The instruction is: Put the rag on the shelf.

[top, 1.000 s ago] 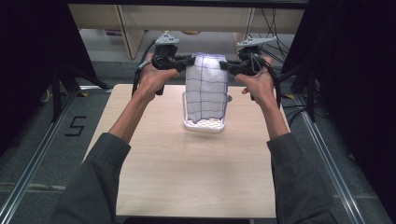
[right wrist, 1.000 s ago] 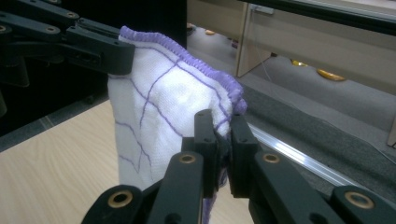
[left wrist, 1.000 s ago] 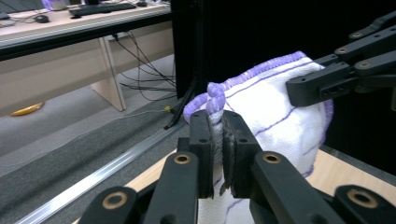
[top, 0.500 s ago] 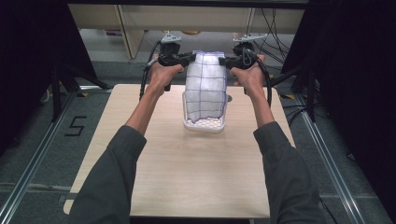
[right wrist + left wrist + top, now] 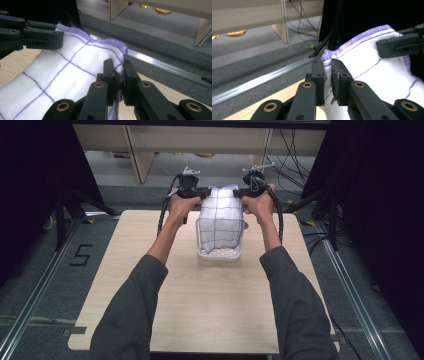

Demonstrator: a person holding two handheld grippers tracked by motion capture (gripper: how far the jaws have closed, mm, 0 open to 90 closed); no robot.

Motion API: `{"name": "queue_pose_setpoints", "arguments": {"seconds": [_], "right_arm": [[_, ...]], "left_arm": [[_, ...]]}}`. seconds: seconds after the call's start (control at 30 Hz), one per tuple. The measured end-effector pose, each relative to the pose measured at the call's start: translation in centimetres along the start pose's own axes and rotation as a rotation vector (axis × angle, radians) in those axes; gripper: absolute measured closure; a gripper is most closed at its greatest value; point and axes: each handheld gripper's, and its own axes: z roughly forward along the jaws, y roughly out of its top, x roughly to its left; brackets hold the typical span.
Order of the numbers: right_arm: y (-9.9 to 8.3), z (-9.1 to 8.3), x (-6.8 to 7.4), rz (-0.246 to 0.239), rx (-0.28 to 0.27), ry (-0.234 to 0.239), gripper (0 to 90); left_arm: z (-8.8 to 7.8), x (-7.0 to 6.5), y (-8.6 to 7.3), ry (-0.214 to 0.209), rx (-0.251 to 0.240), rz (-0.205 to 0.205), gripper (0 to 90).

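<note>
One cloth (image 5: 220, 217); one basket (image 5: 218, 253); two hand-held grippers; one table (image 5: 210, 305).

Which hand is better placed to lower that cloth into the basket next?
Neither: left hand-held gripper and right hand-held gripper each pinch a top corner of the cloth, level above the basket.

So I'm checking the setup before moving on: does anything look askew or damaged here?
Nothing stands out. The white cloth hangs evenly between the left gripper and right gripper, each pinching a top corner, its lower end inside the clear basket, which sits upright on the table.
</note>
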Motion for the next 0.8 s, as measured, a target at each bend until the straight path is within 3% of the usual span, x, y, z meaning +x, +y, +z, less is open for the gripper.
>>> {"name": "queue_pose_setpoints", "arguments": {"seconds": [0.03,0.1,0.13,0.23,0.33,0.4,0.47,0.57,0.8], "right_arm": [[-0.2,0.3,-0.2,-0.013,-0.002,0.0,83.6],[-0.6,0.7,-0.1,0.009,0.034,0.008,81.4],[-0.7,1.0,-0.2,-0.013,0.037,-0.002,80.3],[-1.0,1.6,-0.3,-0.013,0.048,-0.005,70.4],[-1.1,2.0,0.0,-0.01,0.068,-0.003,67.8],[-1.1,1.9,0.0,-0.024,0.071,-0.007,65.0],[-1.1,1.6,0.0,0.009,0.062,-0.002,65.0],[-1.1,1.2,-0.2,-0.01,0.07,0.003,62.5],[-1.5,0.2,-1.0,0.03,0.069,-0.018,56.1]], "left_arm": [[0.1,0.1,-0.2,0.003,0.021,0.007,79.9],[0.3,0.1,-0.6,0.017,0.051,0.016,78.8],[0.3,0.2,-0.7,0.019,0.053,0.016,78.4],[0.2,0.3,-1.1,0.009,0.066,-0.002,73.4],[-0.3,0.5,-1.4,0.009,0.069,-0.017,69.1],[-0.8,0.8,-1.5,0.008,0.102,-0.009,65.4],[-1.4,1.0,-1.6,0.0,0.102,-0.022,64.5],[-2.4,1.3,-1.8,0.003,0.098,-0.039,62.7],[-4.7,1.7,-2.1,0.007,0.116,-0.039,58.2]]}}
